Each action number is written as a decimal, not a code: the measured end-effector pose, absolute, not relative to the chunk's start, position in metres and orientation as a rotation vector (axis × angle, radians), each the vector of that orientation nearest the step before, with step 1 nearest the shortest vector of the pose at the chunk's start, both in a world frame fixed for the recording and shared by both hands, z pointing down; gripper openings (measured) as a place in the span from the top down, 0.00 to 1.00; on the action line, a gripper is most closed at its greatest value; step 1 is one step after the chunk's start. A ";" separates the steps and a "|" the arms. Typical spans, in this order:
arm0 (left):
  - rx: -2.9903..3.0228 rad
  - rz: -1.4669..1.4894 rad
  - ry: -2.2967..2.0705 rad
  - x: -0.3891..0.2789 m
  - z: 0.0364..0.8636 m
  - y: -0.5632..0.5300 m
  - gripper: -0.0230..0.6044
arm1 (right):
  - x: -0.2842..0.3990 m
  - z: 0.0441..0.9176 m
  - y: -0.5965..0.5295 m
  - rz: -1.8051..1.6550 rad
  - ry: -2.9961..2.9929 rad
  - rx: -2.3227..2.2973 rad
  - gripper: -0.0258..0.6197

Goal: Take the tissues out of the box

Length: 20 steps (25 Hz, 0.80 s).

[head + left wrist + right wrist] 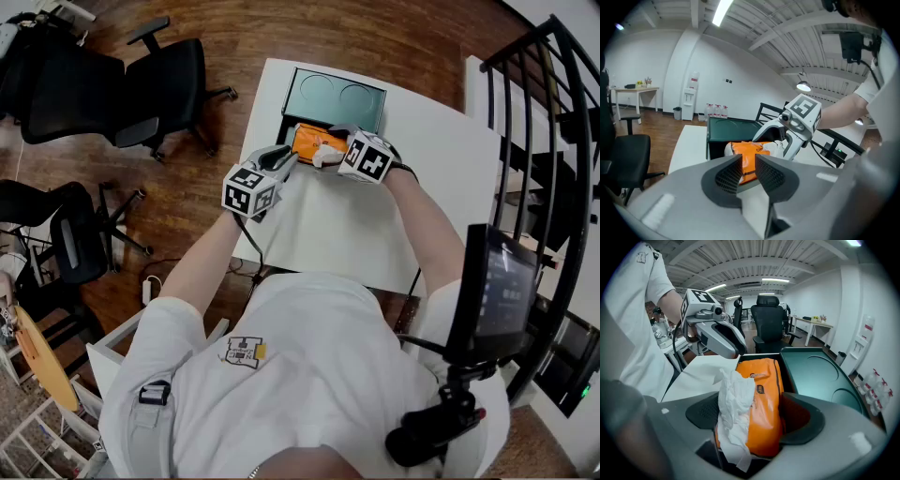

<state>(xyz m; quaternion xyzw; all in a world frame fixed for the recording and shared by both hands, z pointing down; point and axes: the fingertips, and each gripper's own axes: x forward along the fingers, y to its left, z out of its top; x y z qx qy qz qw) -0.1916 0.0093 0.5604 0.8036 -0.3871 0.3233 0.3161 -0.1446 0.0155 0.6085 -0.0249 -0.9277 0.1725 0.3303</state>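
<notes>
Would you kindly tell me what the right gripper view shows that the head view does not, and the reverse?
Only the right gripper view shows the right gripper's fingers flanking the pack, how a crumpled tissue drapes over it, and the ceiling lights. Only the head view shows the railing and a small screen near the person. Both show the orange pack in the open green box, the left gripper beside it, and the white table.

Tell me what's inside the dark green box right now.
An orange tissue pack with a white tissue poking out, held between the right gripper's jaws. The box floor beneath it is covered.
</notes>
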 end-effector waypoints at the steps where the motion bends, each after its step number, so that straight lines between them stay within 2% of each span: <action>1: 2.116 0.853 -1.018 -0.192 0.562 0.009 0.87 | -0.146 0.611 0.016 0.450 -2.427 -0.072 0.38; 7: 2.123 0.854 -1.024 -0.193 0.559 0.013 0.87 | -0.144 0.609 0.015 0.459 -2.437 -0.087 0.49; 14: 2.189 0.849 -1.025 -0.180 0.534 0.009 0.87 | -0.114 0.583 0.003 0.440 -2.460 -0.013 0.49; 20: 2.367 0.762 -0.922 -0.128 0.495 -0.022 0.87 | -0.064 0.534 -0.021 0.387 -2.490 0.180 0.49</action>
